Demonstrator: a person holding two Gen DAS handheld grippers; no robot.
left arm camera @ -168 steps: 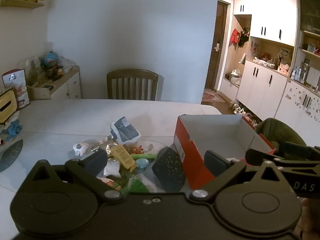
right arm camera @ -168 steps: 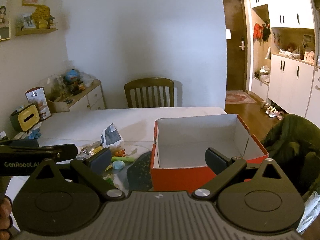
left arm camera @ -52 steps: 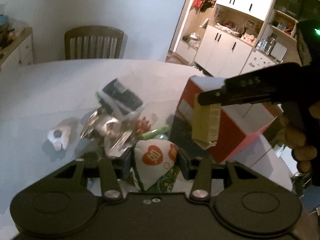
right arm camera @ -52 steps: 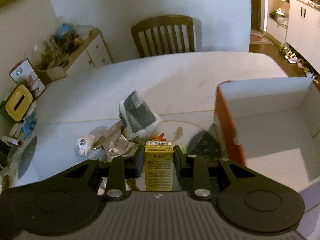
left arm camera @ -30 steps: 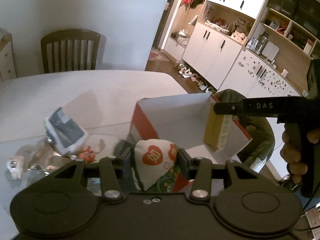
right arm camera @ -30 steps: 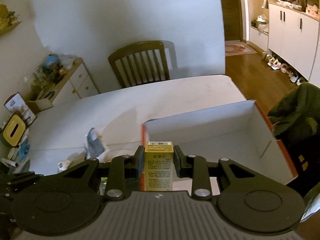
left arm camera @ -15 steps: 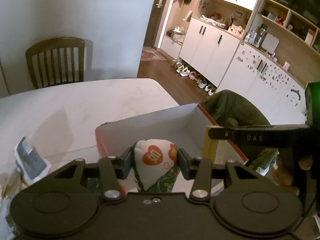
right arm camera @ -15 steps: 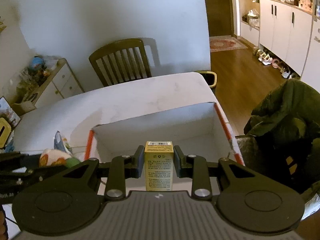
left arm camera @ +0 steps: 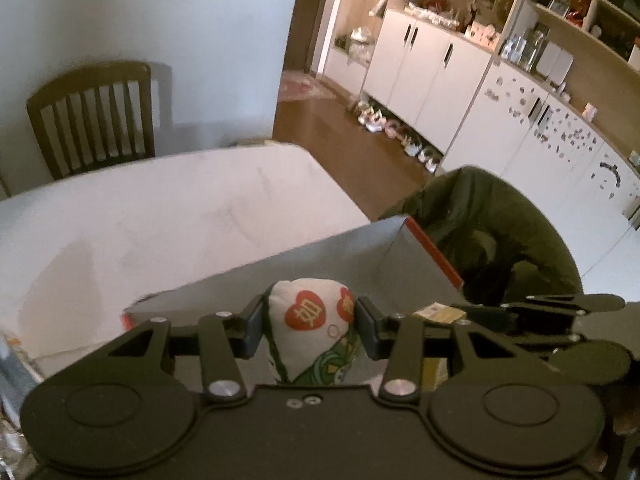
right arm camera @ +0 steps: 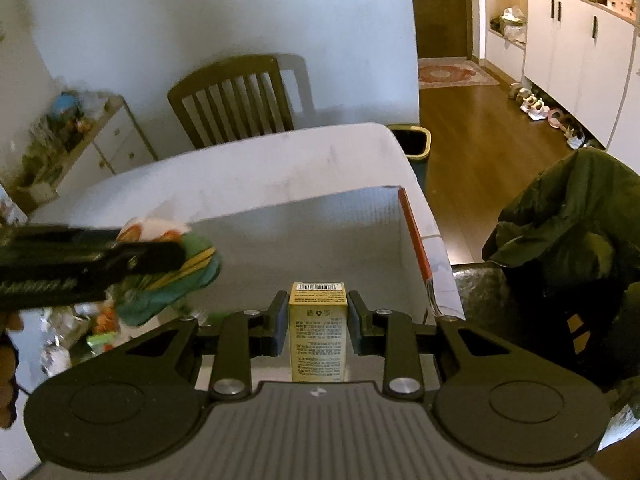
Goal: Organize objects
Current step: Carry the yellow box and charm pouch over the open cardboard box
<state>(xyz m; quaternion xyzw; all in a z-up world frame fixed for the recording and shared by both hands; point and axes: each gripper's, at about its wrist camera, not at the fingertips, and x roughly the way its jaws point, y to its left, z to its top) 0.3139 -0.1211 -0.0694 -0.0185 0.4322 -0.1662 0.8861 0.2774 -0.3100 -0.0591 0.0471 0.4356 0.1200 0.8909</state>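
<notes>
Both grippers now over the box (right arm camera: 340, 232): left (left arm camera: 310, 330) fingers clamp pouch (left arm camera: 316, 332), right (right arm camera: 318, 326) clamp carton (right arm camera: 318, 336).

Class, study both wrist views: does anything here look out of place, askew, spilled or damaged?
Nothing looks damaged or spilled. The left gripper grips a white fabric pouch with red hearts, the right gripper an upright yellow carton, both over the open red cardboard box. A loose clutter of wrappers lies on the white table beside it.

Home dining room: table (right arm camera: 248, 176), chair (right arm camera: 236, 96), cupboards (left arm camera: 432, 76)
</notes>
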